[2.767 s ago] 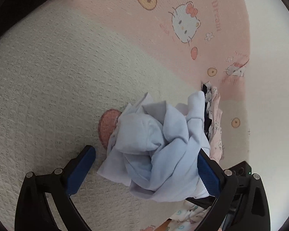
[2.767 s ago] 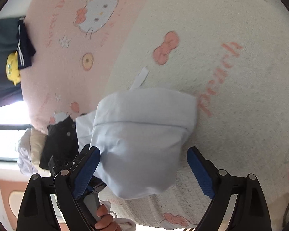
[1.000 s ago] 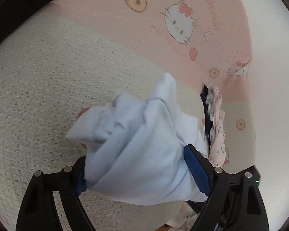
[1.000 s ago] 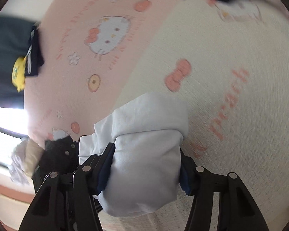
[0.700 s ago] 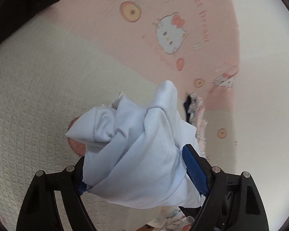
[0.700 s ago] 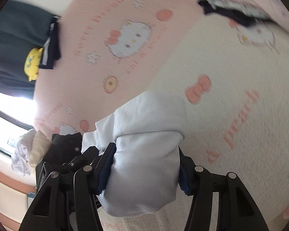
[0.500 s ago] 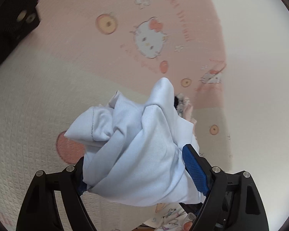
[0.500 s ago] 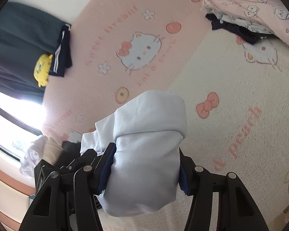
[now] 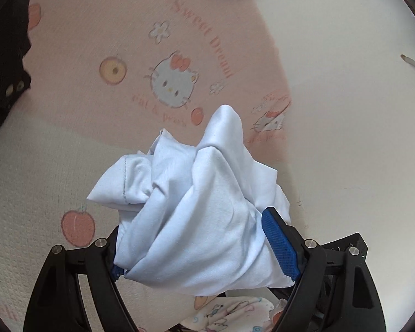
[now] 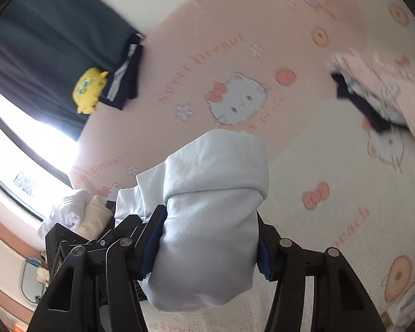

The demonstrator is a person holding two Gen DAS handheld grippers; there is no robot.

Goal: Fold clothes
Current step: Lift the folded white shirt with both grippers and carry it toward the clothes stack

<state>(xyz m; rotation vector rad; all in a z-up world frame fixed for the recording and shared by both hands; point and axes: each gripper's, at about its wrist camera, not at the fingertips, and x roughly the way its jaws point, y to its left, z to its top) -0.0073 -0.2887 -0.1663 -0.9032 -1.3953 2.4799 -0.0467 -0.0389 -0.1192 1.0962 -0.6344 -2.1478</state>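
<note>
A: Two grippers, both clamping the same light blue garment (image 9: 196,215). Left gripper (image 9: 204,251) is grasping a crumpled bunch of it, fingers (image 9: 279,242) pressing in from both sides, cloth bulging out in front.

B: Where is it sitting?

A: Not sitting, it is hanging off the fingers above the pink and cream cartoon-cat blanket (image 9: 102,44). Printed white clothing (image 9: 235,314) is lying just under the left gripper.

B: Right side?

A: Right gripper (image 10: 207,246) is squeezing a smoother folded roll of the garment (image 10: 210,221), fingers (image 10: 152,244) closed against both sides.

B: Background?

A: Dark navy clothing with a yellow character print (image 10: 90,90) is lying at far left, pale bundled clothes (image 10: 77,215) beside the window, blurred pink and dark clothes pile (image 10: 379,96) at right on the blanket.
</note>
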